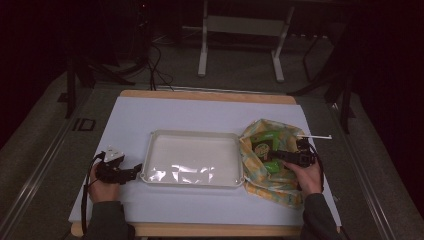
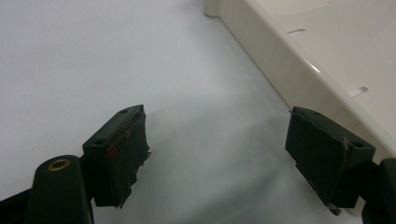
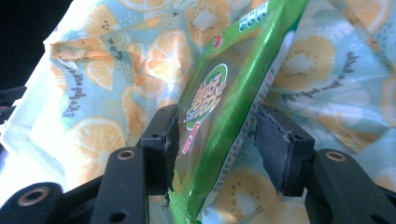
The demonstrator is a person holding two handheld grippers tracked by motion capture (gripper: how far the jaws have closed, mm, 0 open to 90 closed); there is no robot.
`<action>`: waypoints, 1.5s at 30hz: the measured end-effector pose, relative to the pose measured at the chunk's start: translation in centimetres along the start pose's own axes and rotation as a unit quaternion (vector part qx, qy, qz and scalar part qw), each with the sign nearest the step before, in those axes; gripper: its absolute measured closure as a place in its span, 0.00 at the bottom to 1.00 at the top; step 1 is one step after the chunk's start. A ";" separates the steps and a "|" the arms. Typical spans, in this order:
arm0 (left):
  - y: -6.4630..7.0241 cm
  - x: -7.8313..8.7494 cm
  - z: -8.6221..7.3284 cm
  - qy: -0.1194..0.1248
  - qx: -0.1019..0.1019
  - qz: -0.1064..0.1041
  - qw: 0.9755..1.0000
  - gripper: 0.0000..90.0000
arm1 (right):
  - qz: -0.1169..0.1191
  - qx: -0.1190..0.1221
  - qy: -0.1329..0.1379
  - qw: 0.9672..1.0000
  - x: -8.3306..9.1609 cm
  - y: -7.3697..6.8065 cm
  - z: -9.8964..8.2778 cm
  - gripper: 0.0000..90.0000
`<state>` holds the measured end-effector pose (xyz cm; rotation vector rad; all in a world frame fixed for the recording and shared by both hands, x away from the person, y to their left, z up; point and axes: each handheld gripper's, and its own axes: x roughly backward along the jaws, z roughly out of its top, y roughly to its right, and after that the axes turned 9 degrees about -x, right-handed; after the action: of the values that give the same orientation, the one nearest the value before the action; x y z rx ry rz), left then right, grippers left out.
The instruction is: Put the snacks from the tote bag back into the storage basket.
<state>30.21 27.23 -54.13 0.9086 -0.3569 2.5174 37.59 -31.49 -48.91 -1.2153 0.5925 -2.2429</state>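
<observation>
1. Green packet (image 3: 219, 116) stands on edge between my right claw's (image 3: 212, 140) jaws, inside the fruit-print bag (image 3: 102, 93). The left jaw touches its face; the right jaw is at its crimped edge. I can't tell whether the grip is full, but it looks clamped on the packet.
2. The packet has a round logo with printed text; it is tilted, with its top leaning away to the right in the right gripper view.
3. High view: my right hand (image 1: 306, 172) holds the right claw (image 1: 292, 157) down in the open bag (image 1: 260, 172) at the table's right side. More green packets (image 1: 263, 144) show in the bag's mouth.
4. The bag sits just right of the white tray (image 1: 192, 135), touching its right rim or nearly so.
5. The tray lies mid-table on a white sheet (image 1: 150, 110), with glare on its floor.
6. My left claw (image 2: 217, 149) has its jaws wide apart, holding nothing. It is low over the white sheet (image 2: 93, 56), with the right jaw just beside the tray's outer wall (image 2: 275, 56).
7. High view: my left hand (image 1: 102, 190) and left claw (image 1: 131, 172) are at the tray's left edge.
8. A thin white stick (image 1: 317, 136) lies right of the bag.
</observation>
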 end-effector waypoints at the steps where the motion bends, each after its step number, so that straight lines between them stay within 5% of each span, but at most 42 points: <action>1: 0.0 0.0 0.0 0.000 0.000 0.000 1.000 0.24 | 0.007 -0.003 -0.004 1.000 -0.2 -0.1 0.1 0.57; 15: 0.0 0.0 0.0 0.000 0.000 -0.002 1.000 0.24 | -0.023 -0.014 -0.026 0.999 -1.3 -0.8 1.2 0.69; 28: 0.0 0.0 0.0 0.000 -0.001 -0.001 1.000 0.24 | -0.019 -0.024 -0.005 1.000 0.7 -1.0 0.5 0.80; 45: 0.0 0.0 0.0 -0.001 -0.001 -0.001 1.000 0.24 | -0.020 -0.014 0.013 1.000 2.6 -1.3 0.4 0.81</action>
<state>30.20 27.22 -54.12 0.9098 -0.3590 2.5151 36.42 -32.22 -46.30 -1.2227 0.6156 -2.2949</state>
